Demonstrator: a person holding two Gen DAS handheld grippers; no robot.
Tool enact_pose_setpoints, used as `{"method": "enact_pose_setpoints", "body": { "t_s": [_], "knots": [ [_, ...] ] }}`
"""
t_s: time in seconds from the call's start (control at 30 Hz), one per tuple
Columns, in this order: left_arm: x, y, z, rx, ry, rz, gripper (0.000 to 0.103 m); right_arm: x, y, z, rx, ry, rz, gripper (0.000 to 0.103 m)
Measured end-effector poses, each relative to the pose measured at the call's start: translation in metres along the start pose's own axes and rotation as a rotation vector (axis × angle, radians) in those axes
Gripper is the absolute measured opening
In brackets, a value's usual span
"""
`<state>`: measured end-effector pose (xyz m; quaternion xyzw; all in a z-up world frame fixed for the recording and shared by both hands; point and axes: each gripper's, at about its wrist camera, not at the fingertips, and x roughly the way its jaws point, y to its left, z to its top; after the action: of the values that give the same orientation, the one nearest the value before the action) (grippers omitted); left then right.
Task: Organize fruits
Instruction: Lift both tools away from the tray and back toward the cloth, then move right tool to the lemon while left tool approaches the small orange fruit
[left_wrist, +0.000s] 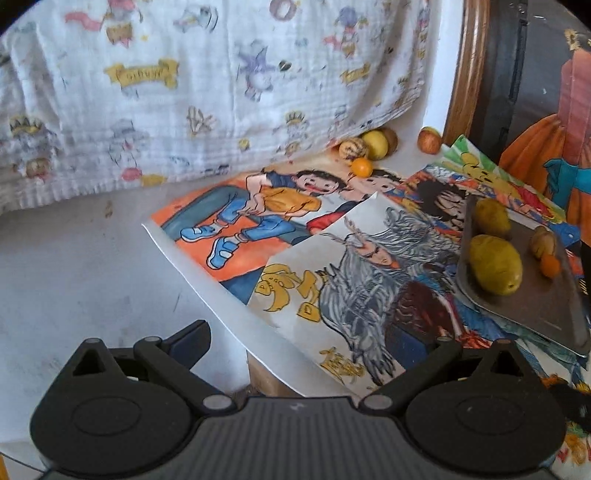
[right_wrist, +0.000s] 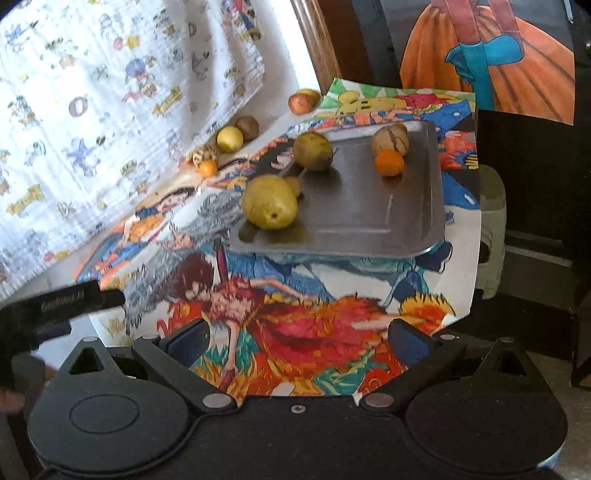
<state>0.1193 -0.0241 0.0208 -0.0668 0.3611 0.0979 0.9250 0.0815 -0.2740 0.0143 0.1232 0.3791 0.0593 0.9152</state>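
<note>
A grey metal tray (right_wrist: 369, 210) lies on drawings and holds two yellow-green fruits (right_wrist: 269, 202), a brown striped fruit (right_wrist: 390, 138) and a small orange (right_wrist: 389, 163). The tray also shows in the left wrist view (left_wrist: 532, 295). More loose fruit lies by the hanging cloth: a yellow one (right_wrist: 229, 139), a brown one (right_wrist: 248, 126), a striped one (right_wrist: 205, 152), a small orange one (right_wrist: 207, 168) and a reddish one (right_wrist: 300, 102). My left gripper (left_wrist: 314, 339) is open and empty, well short of the fruit. My right gripper (right_wrist: 299, 336) is open and empty, in front of the tray.
Colourful drawings (left_wrist: 258, 221) cover the table top. A white printed cloth (left_wrist: 184, 92) hangs behind. A wooden frame (left_wrist: 465, 66) and a dark cabinet stand at the right. The left gripper's body (right_wrist: 55, 302) reaches into the right wrist view.
</note>
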Motion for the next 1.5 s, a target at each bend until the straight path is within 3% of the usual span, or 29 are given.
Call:
{"method": "enact_pose_setpoints", "body": {
  "t_s": [0.23, 0.4, 0.8, 0.97, 1.13, 1.3, 1.5],
  "knots": [
    [0.022, 0.020, 0.004, -0.073, 0.023, -0.018, 0.103, -0.006, 0.017, -0.001, -0.039, -0.006, -0.036, 0.102],
    [0.022, 0.034, 0.007, -0.088, 0.000, -0.028, 0.103, -0.004, 0.039, 0.015, -0.084, -0.012, -0.001, 0.102],
    [0.042, 0.034, 0.068, -0.041, -0.103, -0.046, 0.103, 0.018, 0.080, 0.133, -0.281, -0.157, 0.126, 0.102],
    [0.063, 0.025, 0.093, 0.058, -0.144, -0.076, 0.103, 0.035, 0.099, 0.199, -0.423, -0.165, 0.178, 0.102],
    [0.081, 0.021, 0.108, 0.153, -0.167, -0.115, 0.103, 0.067, 0.116, 0.259, -0.503, -0.132, 0.223, 0.102],
    [0.109, 0.013, 0.133, 0.089, -0.115, -0.171, 0.103, 0.130, 0.137, 0.302, -0.613, 0.000, 0.198, 0.102],
    [0.153, -0.004, 0.152, 0.077, -0.065, -0.196, 0.103, 0.201, 0.138, 0.328, -0.581, 0.020, 0.203, 0.102]
  ]
}}
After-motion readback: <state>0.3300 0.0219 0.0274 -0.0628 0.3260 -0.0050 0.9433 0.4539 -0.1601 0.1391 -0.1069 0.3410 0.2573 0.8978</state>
